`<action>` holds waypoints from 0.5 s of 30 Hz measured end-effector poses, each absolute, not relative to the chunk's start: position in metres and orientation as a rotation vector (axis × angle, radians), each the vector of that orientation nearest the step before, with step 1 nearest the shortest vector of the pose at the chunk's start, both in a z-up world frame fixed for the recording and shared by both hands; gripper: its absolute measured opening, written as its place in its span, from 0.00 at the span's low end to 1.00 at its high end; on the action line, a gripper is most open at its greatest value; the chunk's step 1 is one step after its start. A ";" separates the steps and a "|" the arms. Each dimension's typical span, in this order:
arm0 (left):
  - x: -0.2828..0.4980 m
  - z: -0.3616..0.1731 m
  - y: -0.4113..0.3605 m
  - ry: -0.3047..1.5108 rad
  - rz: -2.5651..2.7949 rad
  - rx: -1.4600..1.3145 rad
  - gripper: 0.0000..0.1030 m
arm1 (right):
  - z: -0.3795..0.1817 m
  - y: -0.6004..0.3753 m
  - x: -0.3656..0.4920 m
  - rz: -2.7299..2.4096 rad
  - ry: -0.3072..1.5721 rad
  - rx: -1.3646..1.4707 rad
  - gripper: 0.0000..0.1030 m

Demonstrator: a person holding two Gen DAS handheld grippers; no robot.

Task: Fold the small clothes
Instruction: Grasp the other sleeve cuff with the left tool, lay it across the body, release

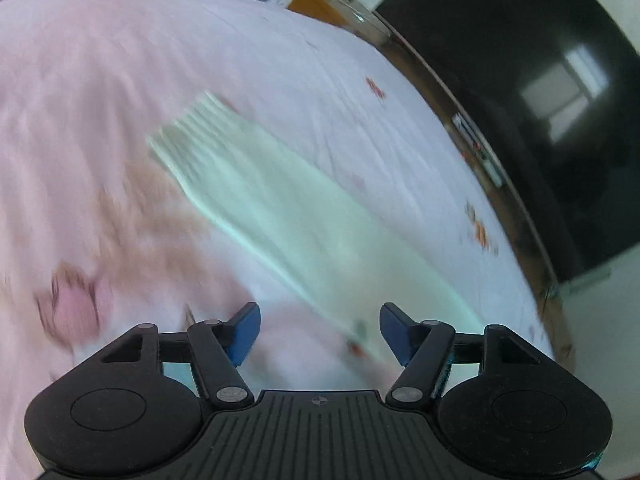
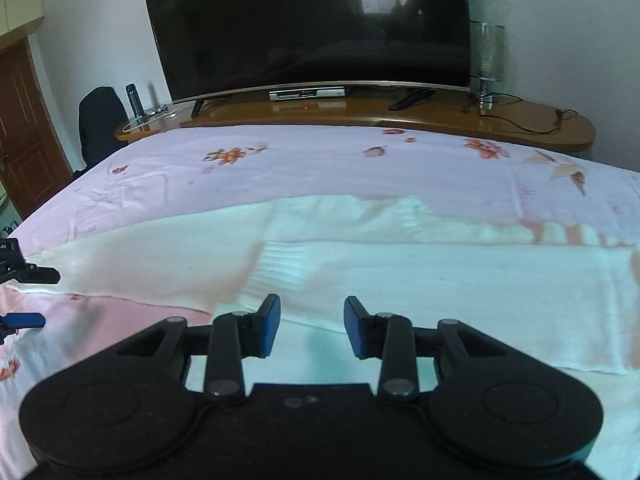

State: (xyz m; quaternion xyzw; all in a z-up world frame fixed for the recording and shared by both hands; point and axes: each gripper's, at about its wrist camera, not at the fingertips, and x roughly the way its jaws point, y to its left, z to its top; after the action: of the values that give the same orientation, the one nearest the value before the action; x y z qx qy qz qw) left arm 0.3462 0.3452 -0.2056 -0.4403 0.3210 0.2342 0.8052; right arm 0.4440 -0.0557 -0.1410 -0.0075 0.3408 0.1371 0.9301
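Observation:
A white knit garment (image 2: pixel 440 280) lies spread across the pink flowered bedsheet (image 2: pixel 320 160), with a ribbed edge (image 2: pixel 280 268) folded over near its middle. My right gripper (image 2: pixel 313 326) hovers over the garment's near part, open, with no cloth between its blue pads. In the blurred left wrist view, a long white piece with a ribbed end (image 1: pixel 192 132) runs diagonally over the sheet (image 1: pixel 80 100). My left gripper (image 1: pixel 320 332) is open and empty above its near end. One blue finger (image 2: pixel 24 320) of the left gripper shows at the right wrist view's left edge.
Beyond the bed's far edge stands a wooden console (image 2: pixel 400 116) with a large dark television (image 2: pixel 308 24), a set-top box (image 2: pixel 308 93), a remote (image 2: pixel 410 101) and a glass lamp (image 2: pixel 486 52). At the far left are a black chair (image 2: pixel 100 120), a bottle (image 2: pixel 134 100) and a brown door (image 2: pixel 24 128).

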 end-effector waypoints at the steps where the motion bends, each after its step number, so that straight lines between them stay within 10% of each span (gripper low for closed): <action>1: 0.348 -0.208 0.351 0.676 0.505 -0.957 0.65 | -0.142 -0.051 0.446 0.281 0.698 -0.019 0.34; 5: 0.357 -0.217 0.368 0.629 0.514 -1.001 0.59 | -0.147 -0.034 0.453 0.270 0.702 -0.026 0.34; 12: 0.365 -0.233 0.392 0.597 0.574 -1.068 0.06 | -0.153 -0.026 0.466 0.232 0.701 -0.040 0.34; 15: 0.360 -0.233 0.391 0.578 0.580 -1.073 0.04 | -0.153 -0.027 0.471 0.203 0.695 -0.038 0.34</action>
State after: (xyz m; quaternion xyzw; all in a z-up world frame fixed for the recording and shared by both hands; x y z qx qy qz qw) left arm 0.3596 0.3909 -0.2331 -0.4967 0.2677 0.2684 0.7807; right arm 0.4709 -0.0274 -0.1530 -0.0187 0.3399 0.0992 0.9350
